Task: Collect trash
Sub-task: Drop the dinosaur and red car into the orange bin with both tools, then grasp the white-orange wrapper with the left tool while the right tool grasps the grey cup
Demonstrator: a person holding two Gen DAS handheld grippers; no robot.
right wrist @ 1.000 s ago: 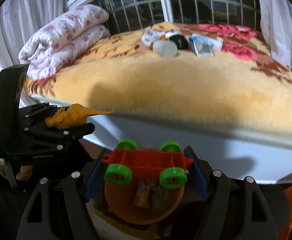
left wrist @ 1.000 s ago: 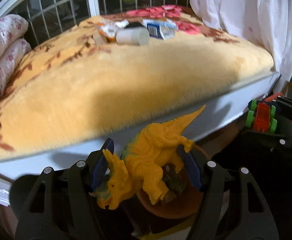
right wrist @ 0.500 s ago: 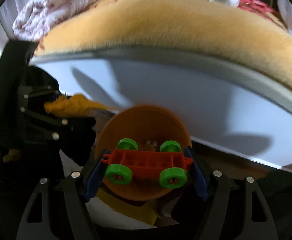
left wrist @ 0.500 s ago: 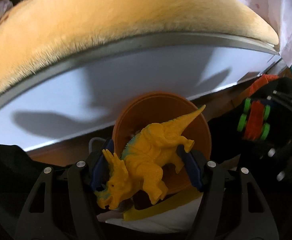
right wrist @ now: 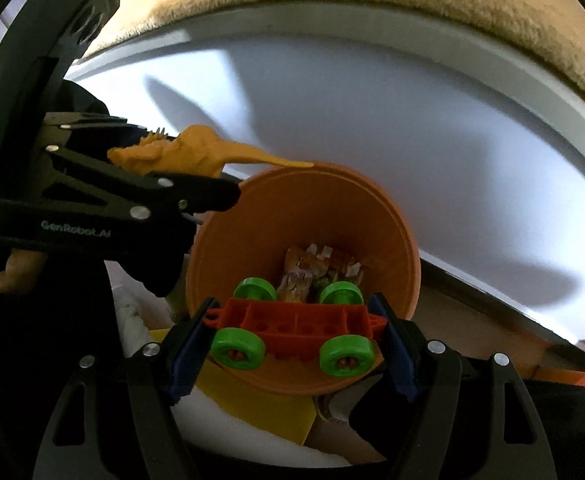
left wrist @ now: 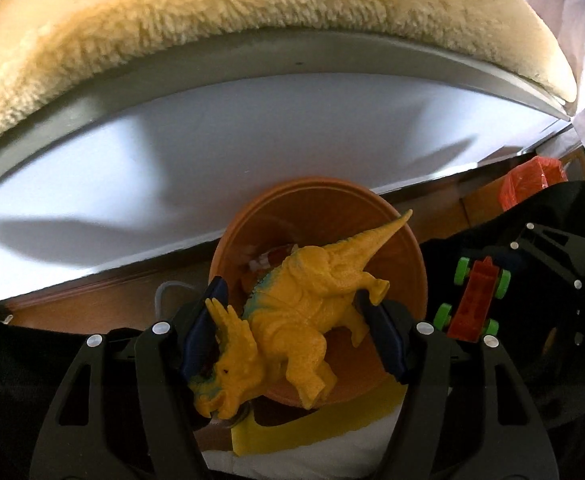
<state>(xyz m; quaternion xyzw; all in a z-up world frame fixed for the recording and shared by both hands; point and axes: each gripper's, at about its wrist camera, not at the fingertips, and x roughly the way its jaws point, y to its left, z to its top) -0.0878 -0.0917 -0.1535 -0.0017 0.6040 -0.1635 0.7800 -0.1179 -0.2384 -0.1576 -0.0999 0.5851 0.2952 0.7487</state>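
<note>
My left gripper (left wrist: 296, 332) is shut on a yellow toy dinosaur (left wrist: 292, 320) and holds it over an orange bin (left wrist: 408, 256) on the floor beside the bed. My right gripper (right wrist: 294, 340) is shut on a red toy car with green wheels (right wrist: 292, 330) and holds it over the near rim of the same orange bin (right wrist: 292, 208). Wrappers (right wrist: 316, 268) lie at the bin's bottom. The left gripper with the dinosaur (right wrist: 180, 156) shows at the left of the right wrist view. The car (left wrist: 474, 300) shows at the right of the left wrist view.
The white bed side panel (left wrist: 172, 168) and the fluffy yellow blanket (left wrist: 212, 12) rise just behind the bin. A yellow and white object (right wrist: 260, 408) lies under the bin's near side. An orange-red bag (left wrist: 528, 184) sits at the right by white curtains (left wrist: 572, 40).
Both grippers have dropped from bed height to floor level and moved closer over the orange bin. The bed top with its trash has left the view. Both toys stay gripped.
</note>
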